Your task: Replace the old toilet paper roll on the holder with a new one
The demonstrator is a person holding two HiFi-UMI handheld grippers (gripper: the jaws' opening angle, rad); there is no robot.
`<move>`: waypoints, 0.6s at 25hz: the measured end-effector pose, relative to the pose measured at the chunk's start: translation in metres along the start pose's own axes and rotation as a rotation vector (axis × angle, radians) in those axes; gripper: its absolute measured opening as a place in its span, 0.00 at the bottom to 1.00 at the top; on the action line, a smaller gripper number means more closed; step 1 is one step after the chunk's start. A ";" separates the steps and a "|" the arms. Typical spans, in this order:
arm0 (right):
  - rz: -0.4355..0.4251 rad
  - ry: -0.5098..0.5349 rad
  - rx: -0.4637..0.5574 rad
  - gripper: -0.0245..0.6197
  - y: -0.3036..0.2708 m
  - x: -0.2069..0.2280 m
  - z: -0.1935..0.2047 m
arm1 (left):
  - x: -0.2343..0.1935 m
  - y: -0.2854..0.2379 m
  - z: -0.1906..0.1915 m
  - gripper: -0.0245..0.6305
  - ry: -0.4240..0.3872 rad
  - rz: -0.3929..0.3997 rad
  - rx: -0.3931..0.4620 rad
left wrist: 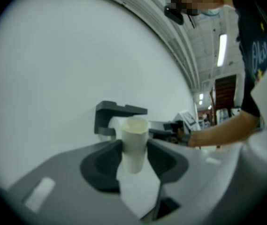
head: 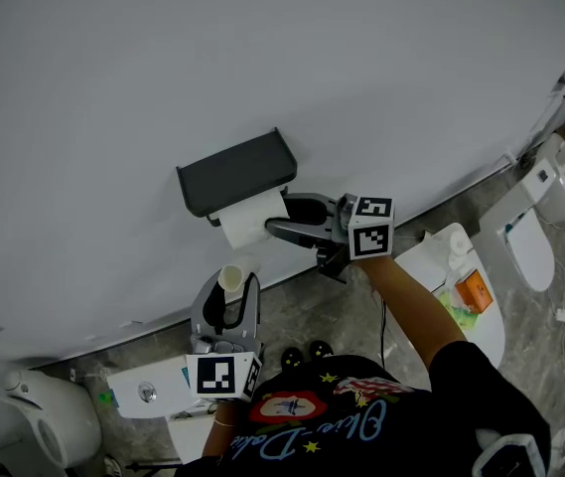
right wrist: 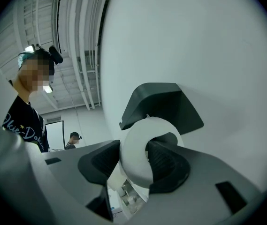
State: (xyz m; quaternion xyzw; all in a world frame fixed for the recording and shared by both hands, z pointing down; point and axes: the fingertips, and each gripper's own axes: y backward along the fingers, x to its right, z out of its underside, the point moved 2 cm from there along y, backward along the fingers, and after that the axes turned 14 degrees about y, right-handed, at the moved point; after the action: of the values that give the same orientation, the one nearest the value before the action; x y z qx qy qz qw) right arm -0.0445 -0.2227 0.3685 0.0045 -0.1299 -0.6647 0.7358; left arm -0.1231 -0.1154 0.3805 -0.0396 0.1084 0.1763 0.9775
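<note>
A dark grey holder (head: 234, 172) is fixed to the white wall. Just under its cover sits a full white toilet paper roll (head: 249, 219). My right gripper (head: 280, 221) is shut on that roll's wall from the right. In the right gripper view one jaw sits inside the core of the roll (right wrist: 138, 156) and the other outside it, with the holder (right wrist: 164, 102) right behind. Lower down, my left gripper (head: 230, 288) is shut on a bare pale cardboard tube (head: 230, 277). The tube (left wrist: 134, 142) stands upright between the jaws, a loose sheet (left wrist: 140, 193) hanging below it.
One white toilet (head: 545, 212) stands at the right and another (head: 39, 425) at the lower left. A white lid-like surface (head: 441, 256) holding an orange item (head: 473, 291) lies right of my arm. A white box (head: 148, 391) sits on the grey floor by my left hand.
</note>
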 end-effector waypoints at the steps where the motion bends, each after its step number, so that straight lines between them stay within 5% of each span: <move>1: -0.003 -0.001 0.008 0.34 0.000 0.000 -0.001 | 0.000 0.000 0.000 0.29 0.001 0.000 -0.001; 10: 0.114 0.138 -0.035 0.43 0.022 -0.006 -0.002 | 0.000 -0.001 0.003 0.29 0.007 0.019 -0.008; 15: 0.337 0.331 -0.036 0.43 0.052 -0.017 -0.009 | 0.001 -0.004 0.005 0.29 -0.002 0.030 -0.018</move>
State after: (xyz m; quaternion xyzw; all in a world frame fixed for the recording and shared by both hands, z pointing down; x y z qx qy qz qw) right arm 0.0068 -0.2017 0.3659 0.0785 0.0054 -0.5248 0.8476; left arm -0.1199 -0.1179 0.3855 -0.0468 0.1062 0.1920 0.9745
